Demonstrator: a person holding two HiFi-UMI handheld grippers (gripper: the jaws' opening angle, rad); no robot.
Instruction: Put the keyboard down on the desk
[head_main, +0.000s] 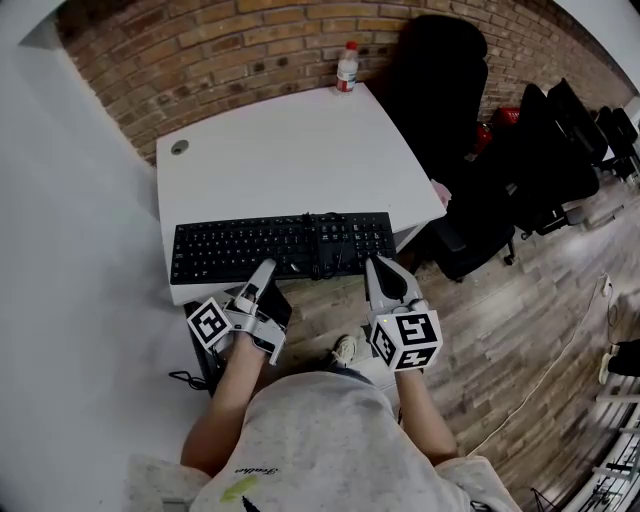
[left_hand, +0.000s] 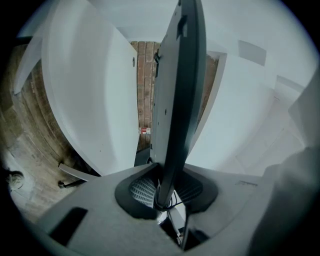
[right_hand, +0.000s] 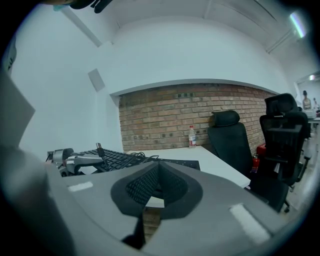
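A black keyboard (head_main: 280, 245) lies lengthwise along the near edge of the white desk (head_main: 290, 160), with its coiled cable (head_main: 328, 240) piled on the keys. My left gripper (head_main: 262, 272) is shut on the keyboard's near edge, left of middle. In the left gripper view the keyboard (left_hand: 175, 90) runs edge-on between the pads (left_hand: 142, 190), clamped by the left gripper (left_hand: 162, 192). My right gripper (head_main: 385, 275) hovers just off the keyboard's near right corner. Its jaws meet with nothing between them in the right gripper view (right_hand: 159, 182), where the keyboard (right_hand: 115, 159) shows at the left.
A water bottle (head_main: 347, 68) stands at the desk's far edge by the brick wall. Black office chairs (head_main: 450, 100) crowd the right side of the desk. A cable hole (head_main: 179, 147) sits in the far left corner. Wooden floor lies below and to the right.
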